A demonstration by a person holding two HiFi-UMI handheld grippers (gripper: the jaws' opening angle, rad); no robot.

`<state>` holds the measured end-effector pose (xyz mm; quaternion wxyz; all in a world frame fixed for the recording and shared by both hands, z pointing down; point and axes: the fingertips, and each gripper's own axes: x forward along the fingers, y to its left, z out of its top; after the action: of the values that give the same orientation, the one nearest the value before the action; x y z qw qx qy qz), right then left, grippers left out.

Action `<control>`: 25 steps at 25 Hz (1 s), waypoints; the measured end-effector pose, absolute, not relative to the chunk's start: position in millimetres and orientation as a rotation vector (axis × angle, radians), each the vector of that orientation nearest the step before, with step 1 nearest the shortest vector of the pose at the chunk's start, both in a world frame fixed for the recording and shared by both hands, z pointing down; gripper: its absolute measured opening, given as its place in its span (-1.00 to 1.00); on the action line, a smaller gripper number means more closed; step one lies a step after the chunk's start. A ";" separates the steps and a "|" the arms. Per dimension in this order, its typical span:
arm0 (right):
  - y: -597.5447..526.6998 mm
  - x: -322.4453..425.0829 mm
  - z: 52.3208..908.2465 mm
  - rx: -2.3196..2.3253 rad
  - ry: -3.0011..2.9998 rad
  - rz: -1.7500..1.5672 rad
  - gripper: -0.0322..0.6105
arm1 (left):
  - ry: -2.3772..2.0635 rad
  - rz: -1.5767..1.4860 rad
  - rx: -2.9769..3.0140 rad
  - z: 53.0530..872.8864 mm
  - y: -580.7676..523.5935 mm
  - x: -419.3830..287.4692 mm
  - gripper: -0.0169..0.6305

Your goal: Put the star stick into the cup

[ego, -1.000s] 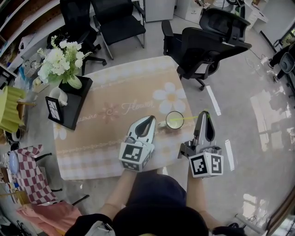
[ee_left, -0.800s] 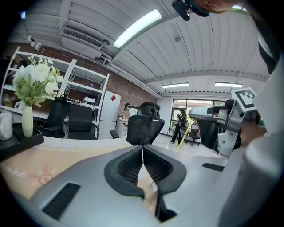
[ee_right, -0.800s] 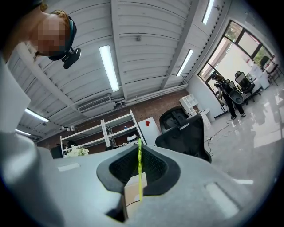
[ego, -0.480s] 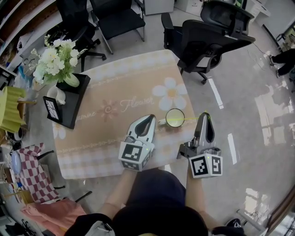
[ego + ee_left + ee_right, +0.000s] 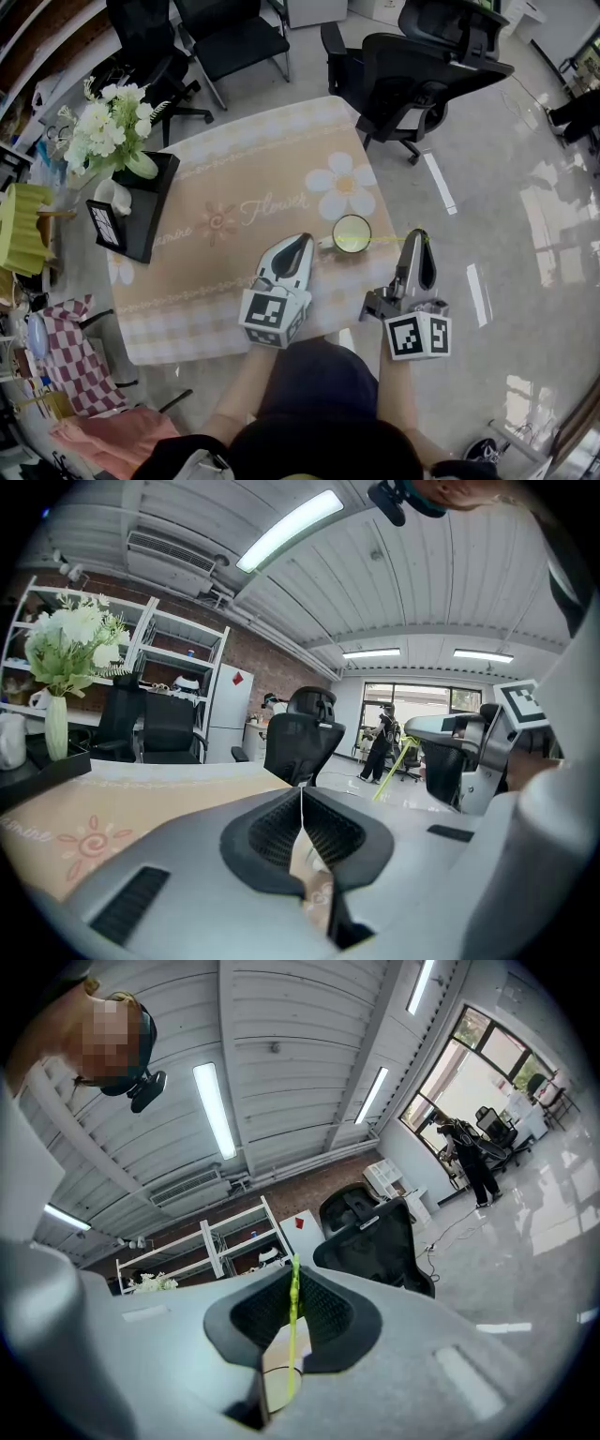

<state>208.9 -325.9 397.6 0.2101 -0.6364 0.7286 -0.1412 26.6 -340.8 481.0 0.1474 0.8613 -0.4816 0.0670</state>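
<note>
Star stick at the cup's mouth, barely moved in the last second

At the table's [image 5: 234, 169] far left, a green vase [image 5: 142, 166] holds white flowers [image 5: 103, 127]. The left gripper [image 5: 303, 241] rests near the cup [image 5: 367, 225], jaws together on nothing. The star stick [image 5: 389, 240] now lies slightly flatter than a second ago, its far end over the cup's pale inside, so the drop looks close but not made. The right gripper [image 5: 419, 234] stays clamped on the stick's near end, just off the table edge.
</note>
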 end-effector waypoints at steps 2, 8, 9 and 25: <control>-323.5 208.6 398.3 -1.766 2.029 -0.393 -0.85 | -1.381 0.194 2.482 480.8 -339.0 27.7 -0.91; -320.3 211.8 402.0 -1.802 2.019 -0.397 -0.85 | -1.374 0.188 2.490 479.6 -334.3 27.8 -0.91; -320.4 212.2 402.3 -1.807 2.017 -0.397 -0.84 | -1.375 0.186 2.489 479.6 -333.8 27.2 -0.91; -322.0 213.5 404.0 -1.789 2.018 -0.425 -0.27 | -1.359 0.202 2.489 484.2 -331.3 26.7 -0.91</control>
<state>213.5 -322.0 404.0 0.2044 -0.6415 0.7235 -0.1524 26.7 -331.3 484.2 0.1485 0.8658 -0.4726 0.0703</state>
